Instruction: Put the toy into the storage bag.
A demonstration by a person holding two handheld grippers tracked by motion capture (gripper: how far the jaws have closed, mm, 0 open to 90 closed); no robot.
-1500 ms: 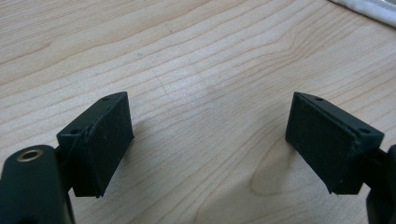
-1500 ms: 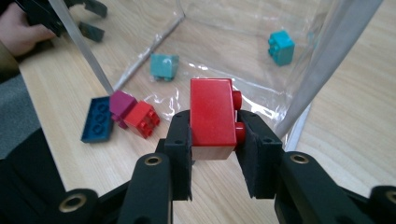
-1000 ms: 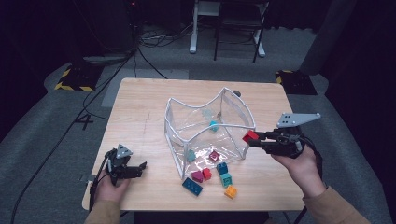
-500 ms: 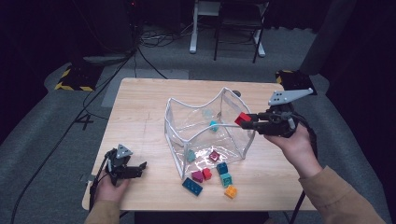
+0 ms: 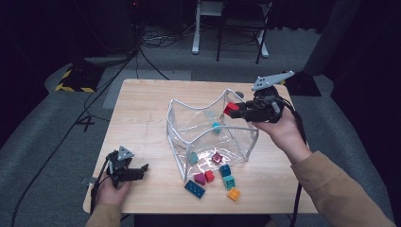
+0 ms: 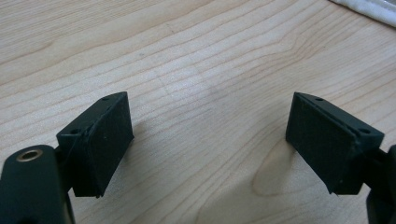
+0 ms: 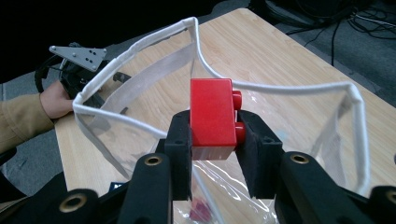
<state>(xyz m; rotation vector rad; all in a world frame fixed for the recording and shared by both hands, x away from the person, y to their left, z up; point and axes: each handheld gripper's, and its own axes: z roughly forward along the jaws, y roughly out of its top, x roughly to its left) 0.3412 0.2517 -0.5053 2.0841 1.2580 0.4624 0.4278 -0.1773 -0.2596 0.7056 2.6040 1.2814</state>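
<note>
My right gripper (image 5: 235,110) (image 7: 214,135) is shut on a red brick (image 5: 231,109) (image 7: 212,112) and holds it in the air above the right rim of a clear plastic bag (image 5: 210,130) (image 7: 280,88) with a white rim. Inside the bag lie a teal brick (image 5: 216,127), a dark red brick (image 5: 217,158) and a green brick (image 5: 193,158). My left gripper (image 5: 137,170) (image 6: 208,140) rests open on the wood near the table's front left corner, nothing between its jaws. In the right gripper view the left gripper (image 7: 79,65) shows behind the bag.
Loose bricks lie on the table (image 5: 142,109) in front of the bag: a blue one (image 5: 195,188), a maroon (image 5: 200,178), a red (image 5: 209,175), a blue (image 5: 225,170), a teal (image 5: 230,181) and an orange (image 5: 233,194). Cables and chair legs (image 5: 227,38) stand on the floor beyond.
My right gripper has carried the red brick up and to the left, from beside the bag's right wall to above its rim. The left gripper has stayed put.
</note>
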